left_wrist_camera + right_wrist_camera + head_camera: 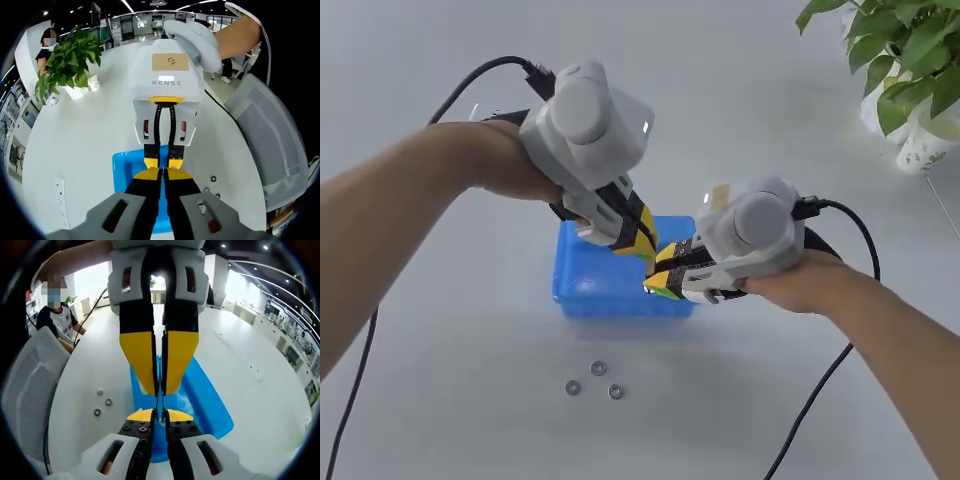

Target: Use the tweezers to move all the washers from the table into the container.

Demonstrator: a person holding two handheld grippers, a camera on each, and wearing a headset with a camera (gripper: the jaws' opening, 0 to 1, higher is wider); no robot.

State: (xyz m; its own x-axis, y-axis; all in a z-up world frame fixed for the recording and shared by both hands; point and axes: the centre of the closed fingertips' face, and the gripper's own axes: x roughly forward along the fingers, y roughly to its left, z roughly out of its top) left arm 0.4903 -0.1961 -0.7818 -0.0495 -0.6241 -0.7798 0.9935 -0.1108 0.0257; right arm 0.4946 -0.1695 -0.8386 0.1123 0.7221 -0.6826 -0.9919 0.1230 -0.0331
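A blue container [592, 285] stands mid-table, also seen in the left gripper view [121, 172] and the right gripper view [206, 407]. Three small metal washers [597, 381] lie on the table just in front of it, beside the container [212, 187] [102, 401]. Above the container my left gripper [642, 247] and right gripper [659, 281] meet tip to tip. A thin dark pair of tweezers [160, 402] runs edge-on between the yellow fingertips. Both grippers look shut on it [163, 173].
A potted plant [908, 60] [70, 60] stands at the table's far right corner. A mesh office chair [272, 132] [25, 385] is beside the table, with a seated person [59, 320] beyond it. Cables [825, 385] trail from both grippers across the white tabletop.
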